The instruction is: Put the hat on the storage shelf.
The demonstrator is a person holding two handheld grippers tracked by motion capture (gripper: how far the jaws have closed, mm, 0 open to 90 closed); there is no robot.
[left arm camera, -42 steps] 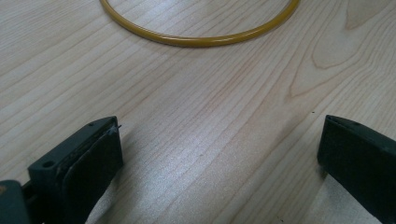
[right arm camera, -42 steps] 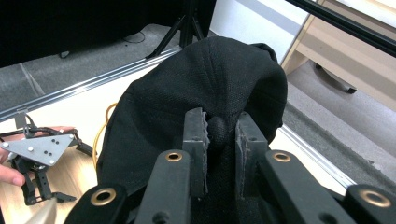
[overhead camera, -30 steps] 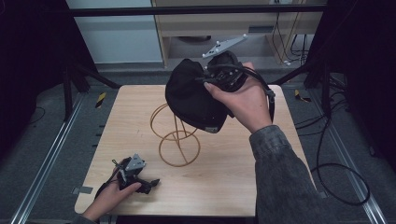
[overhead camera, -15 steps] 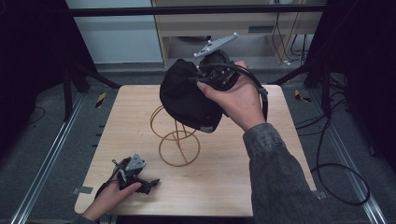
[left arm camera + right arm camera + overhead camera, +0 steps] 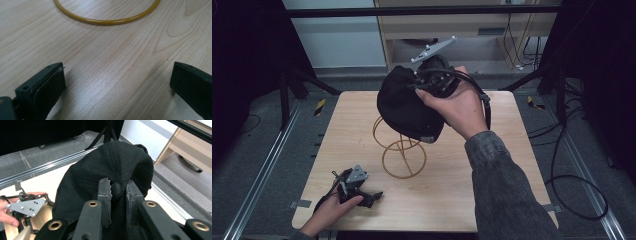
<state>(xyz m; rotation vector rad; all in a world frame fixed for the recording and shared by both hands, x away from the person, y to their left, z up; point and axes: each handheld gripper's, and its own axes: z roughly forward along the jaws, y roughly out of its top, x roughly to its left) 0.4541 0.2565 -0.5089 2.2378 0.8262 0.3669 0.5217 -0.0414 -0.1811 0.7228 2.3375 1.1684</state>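
Pale wooden tabletop point(image 5: 462, 200) with visible grain sits on a dark floor flanked by metal rails, with a light wooden shelf unit beyond its far edge at twelve o'clock. Near the table's centre stands a yellow wire stand point(image 5: 401, 155) made of looped rings, its round base ring flat on the wood; an arc of that ring crosses the top of the left gripper view point(image 5: 107, 22).

Above the stand, toward twelve o'clock, the right gripper point(image 5: 424, 82) is held up off the table in the person's right hand point(image 5: 459, 107), its grey three-cornered plate on top and a black cable looping behind the wrist. Its jaws are clamped on a fold of a black fabric cap point(image 5: 404, 107), which hangs from them with its lower edge over the top of the stand; whether cloth touches wire cannot be told. In the right gripper view the toothed jaws pinch a bunched ridge of the cap point(image 5: 110, 170).

At seven o'clock, near the front edge, the left gripper point(image 5: 371, 197) rests low on the table in the left hand point(image 5: 329, 212), its jaws spread wide with bare wood between them.
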